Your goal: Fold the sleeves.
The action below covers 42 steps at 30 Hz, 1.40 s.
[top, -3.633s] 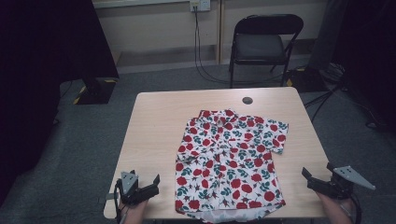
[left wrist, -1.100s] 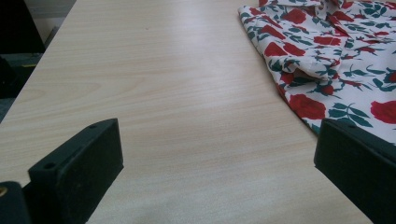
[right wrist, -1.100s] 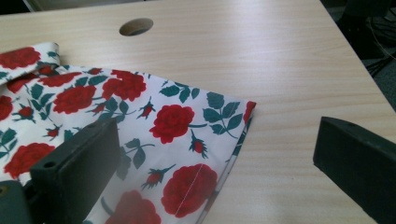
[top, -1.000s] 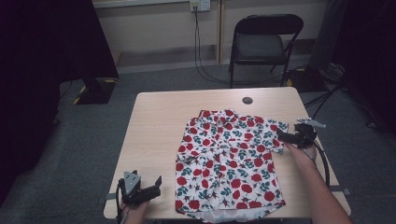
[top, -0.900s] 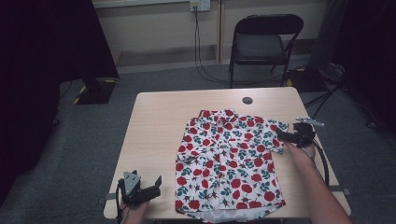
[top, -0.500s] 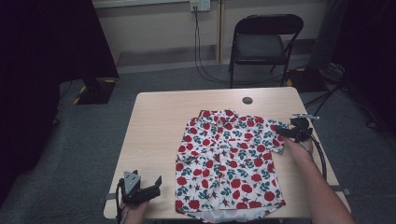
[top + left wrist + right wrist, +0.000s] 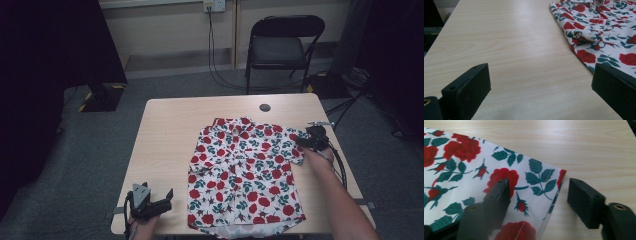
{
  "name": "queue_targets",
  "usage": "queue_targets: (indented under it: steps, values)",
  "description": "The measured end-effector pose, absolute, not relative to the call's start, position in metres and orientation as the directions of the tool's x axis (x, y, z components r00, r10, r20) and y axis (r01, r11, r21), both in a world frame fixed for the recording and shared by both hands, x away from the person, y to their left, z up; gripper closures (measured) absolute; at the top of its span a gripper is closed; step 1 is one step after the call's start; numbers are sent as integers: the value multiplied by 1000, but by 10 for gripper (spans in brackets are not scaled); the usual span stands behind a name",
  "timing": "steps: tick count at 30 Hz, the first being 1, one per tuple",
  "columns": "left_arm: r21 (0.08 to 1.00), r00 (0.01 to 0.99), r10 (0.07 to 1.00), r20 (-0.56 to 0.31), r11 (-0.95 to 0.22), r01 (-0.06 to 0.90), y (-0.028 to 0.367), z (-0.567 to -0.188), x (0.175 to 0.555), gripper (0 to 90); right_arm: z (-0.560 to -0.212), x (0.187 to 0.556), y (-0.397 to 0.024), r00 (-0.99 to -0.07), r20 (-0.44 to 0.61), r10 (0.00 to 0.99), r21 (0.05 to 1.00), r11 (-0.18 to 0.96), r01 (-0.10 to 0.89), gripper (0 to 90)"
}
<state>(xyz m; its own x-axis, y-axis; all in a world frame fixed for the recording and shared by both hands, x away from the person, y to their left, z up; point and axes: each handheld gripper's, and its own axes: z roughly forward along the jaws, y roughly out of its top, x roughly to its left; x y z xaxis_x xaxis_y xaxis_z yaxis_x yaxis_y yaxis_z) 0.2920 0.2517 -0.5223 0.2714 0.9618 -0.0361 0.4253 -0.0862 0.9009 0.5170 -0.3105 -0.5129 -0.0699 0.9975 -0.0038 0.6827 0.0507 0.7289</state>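
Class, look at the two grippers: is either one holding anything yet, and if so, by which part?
Nothing is held yet. The right gripper has just been closing, its jaws straddling the sleeve hem of the shirt without pinching it. The left gripper is open over bare table.

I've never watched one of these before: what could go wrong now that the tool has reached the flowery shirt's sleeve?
The right tool straddles the edge of the white rose-print shirt's sleeve, its jaws just closing; it might pinch only the hem and slip. The left tool rests apart, so pulling could drag the shirt.

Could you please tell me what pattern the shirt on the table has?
The shirt is white with red roses and dark green leaves, clearest in the right gripper view.
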Motion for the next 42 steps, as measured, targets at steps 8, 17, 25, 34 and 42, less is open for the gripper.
queue_targets:
  steps: [8, 17, 25, 34, 42]
  values:
    - [904, 271, 962, -43, -78, 420, 253, -522, 291, 15, -509, 515, -305, -65, 59, 996, 718, 3, 696, 806]
    - [902, 280, 959, -33, -92, 422, 251, -522, 291, 15, -499, 508, -301, -102, 68, 992, 742, 18, 670, 860]
    - [902, 265, 963, -52, -69, 426, 253, -522, 291, 16, -483, 500, -297, -135, 79, 988, 758, 28, 652, 859]
    - [909, 254, 966, -51, -60, 412, 254, -522, 290, 1, -465, 493, -275, -203, 83, 976, 778, 64, 625, 852]
    - [917, 232, 970, -71, -28, 398, 257, -522, 288, 1, -459, 490, -252, -238, 70, 969, 790, 92, 606, 853]
